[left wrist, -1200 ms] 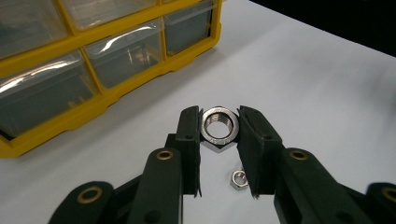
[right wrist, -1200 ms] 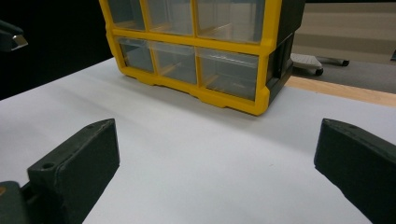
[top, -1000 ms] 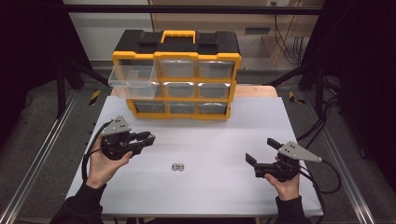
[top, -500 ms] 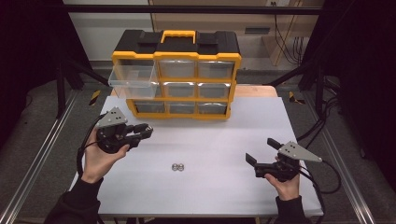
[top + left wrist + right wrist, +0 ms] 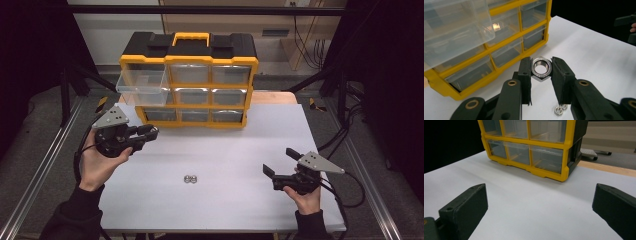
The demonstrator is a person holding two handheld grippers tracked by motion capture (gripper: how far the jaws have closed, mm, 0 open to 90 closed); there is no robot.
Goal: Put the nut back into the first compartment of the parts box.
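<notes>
We've got the hex nut [image 5: 541,68] pinched flat-to-flat in the left hand-held gripper [image 5: 148,132]; right hand-held gripper [image 5: 278,165] idles spread over the tabletop [image 5: 240,150]. Keep squeeze steady, lift over the pulled-out drawer [image 5: 141,85] rim, release only once inside.

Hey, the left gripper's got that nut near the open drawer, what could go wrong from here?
1. The nut is pinched only at the tips of the left gripper, so it might slip and roll off the table.
2. The drawer juts out above the gripper; lifting carelessly could knock it.
3. A dropped nut may scatter the two nuts lying below.
</notes>
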